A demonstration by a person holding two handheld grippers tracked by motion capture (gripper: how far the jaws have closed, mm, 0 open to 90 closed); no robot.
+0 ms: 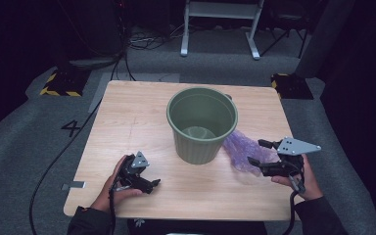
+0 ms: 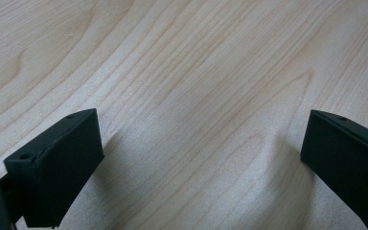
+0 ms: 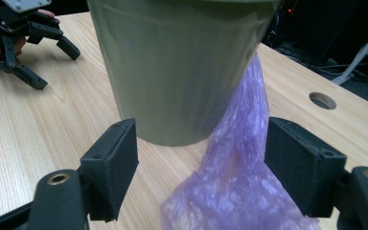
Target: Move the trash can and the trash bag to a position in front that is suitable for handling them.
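A green plastic bucket (image 1: pixel 201 125) stands upright near the middle of the wooden table (image 1: pixel 127 122); what shows of its inside looks empty. A crumpled purple plastic bag (image 1: pixel 240 151) lies on the table against the bucket's right side. My right gripper (image 1: pixel 260 152) is held open just right of the bag. In the right gripper view the bag (image 3: pixel 239 182) lies between the open jaws of the right gripper (image 3: pixel 201 167), with the bucket (image 3: pixel 177 67) close ahead. My left gripper (image 1: pixel 152 183) rests low near the front left, its left gripper (image 2: pixel 201 158) jaws wide open over bare wood.
A round cable hole (image 3: pixel 322 100) is cut in the table behind the bucket. The other hand's gripper (image 3: pixel 24 43) shows far off beyond the bucket. On the floor behind the table are cables, a white metal stand (image 1: pixel 220 24) and hazard-striped bases (image 1: pixel 61 83).
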